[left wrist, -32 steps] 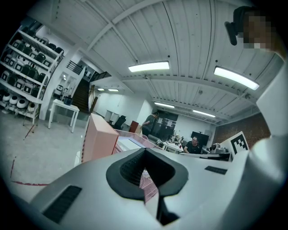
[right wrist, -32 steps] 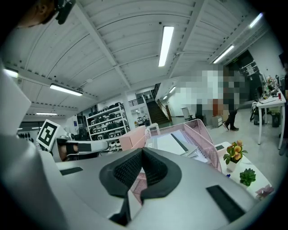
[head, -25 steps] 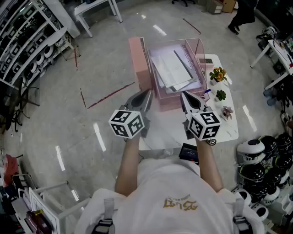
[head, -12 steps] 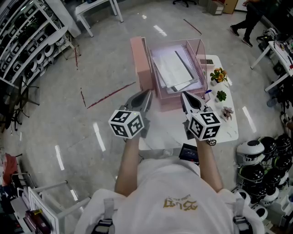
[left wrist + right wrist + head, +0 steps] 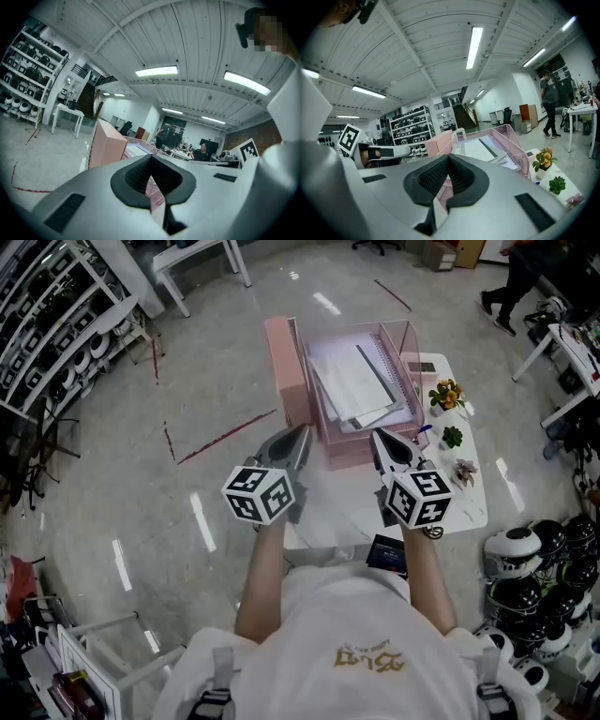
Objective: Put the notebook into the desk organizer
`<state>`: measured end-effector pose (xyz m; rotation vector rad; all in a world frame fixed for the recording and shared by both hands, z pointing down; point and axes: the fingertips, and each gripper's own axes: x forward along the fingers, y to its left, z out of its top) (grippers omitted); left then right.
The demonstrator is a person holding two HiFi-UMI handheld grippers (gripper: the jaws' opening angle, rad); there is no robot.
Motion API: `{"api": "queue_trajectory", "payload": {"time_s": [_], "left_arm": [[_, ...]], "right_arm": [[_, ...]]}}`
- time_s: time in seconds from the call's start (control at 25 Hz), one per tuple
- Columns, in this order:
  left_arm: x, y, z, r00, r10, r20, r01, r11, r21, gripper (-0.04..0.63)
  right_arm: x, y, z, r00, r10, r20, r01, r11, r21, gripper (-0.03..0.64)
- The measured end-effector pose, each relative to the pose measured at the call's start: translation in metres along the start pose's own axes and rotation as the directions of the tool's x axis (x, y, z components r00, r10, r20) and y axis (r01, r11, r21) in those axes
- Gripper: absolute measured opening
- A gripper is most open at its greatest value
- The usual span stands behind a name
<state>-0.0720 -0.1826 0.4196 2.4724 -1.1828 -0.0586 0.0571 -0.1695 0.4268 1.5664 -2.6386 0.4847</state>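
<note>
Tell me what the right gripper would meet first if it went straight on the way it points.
Probably the near wall of the pink mesh desk organizer, just ahead of the right gripper; depth is unclear.

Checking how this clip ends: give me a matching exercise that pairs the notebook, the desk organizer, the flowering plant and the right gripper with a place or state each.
Things:
1. notebook
2. desk organizer
3. flowering plant
4. right gripper

Places or states:
a. shut, nothing held
b. pink, standing on the white table
c. lying in the organizer
d. on the table, right of the organizer in the head view

Pairs: 1-c, 2-b, 3-d, 4-a
</note>
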Motion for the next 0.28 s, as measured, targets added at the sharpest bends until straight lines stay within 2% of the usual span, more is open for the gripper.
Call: {"api": "queue_trajectory", "payload": {"time_s": [0.28], "left_arm": [[0.0017,-0.0002,-0.0018,1.0,0.003,-0.004,-0.003,1.0,-0.001,0.017]], "right_arm": [[0.0001,-0.0025,-0.0022,1.0,0.002,-0.005,-0.002,1.0,0.002,0.011]]}}
